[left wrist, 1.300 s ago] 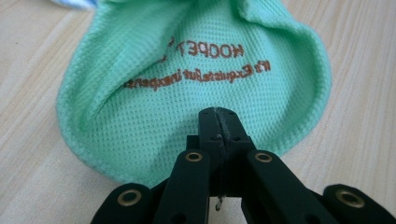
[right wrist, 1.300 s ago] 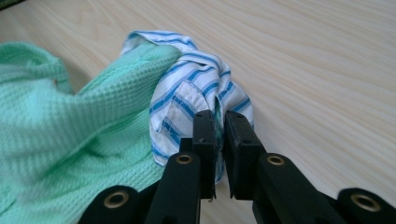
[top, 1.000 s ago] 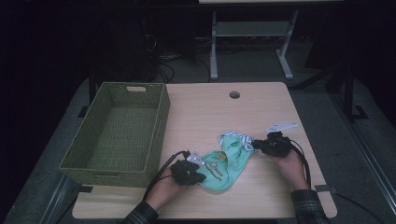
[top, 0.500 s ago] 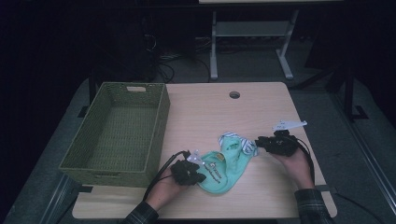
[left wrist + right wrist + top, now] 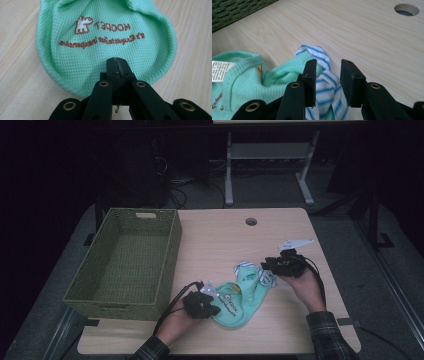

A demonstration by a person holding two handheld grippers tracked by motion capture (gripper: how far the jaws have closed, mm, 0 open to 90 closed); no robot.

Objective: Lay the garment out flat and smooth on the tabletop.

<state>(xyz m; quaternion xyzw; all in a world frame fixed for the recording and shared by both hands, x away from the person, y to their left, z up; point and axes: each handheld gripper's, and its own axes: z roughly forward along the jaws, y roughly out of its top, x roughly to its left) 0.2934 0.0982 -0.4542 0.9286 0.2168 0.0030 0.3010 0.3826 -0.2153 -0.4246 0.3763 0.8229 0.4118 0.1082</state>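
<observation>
Left gripper [image 5: 117, 65]: jaws pressed together, pinching the green garment [image 5: 105, 42]; keep this hold steady.
Right gripper [image 5: 327, 75]: jaws have just been opening, now spread around the striped trim [image 5: 324, 87], probably not pressing; lift clear slowly so the trim does not snag.

One table [image 5: 260, 330] stands here, with one round cable hole [image 5: 251, 221] toward its twelve o'clock edge. On it sit one woven green basket [image 5: 100, 290] at about nine o'clock and one small mint-green garment [image 5: 243, 295] at about six o'clock (its blue-and-white striped trim [image 5: 324, 82] counts as part of the same piece). Two black grippers [image 5: 202, 304] [image 5: 270, 267] complete the count, one in each of the person's two hands.
</observation>
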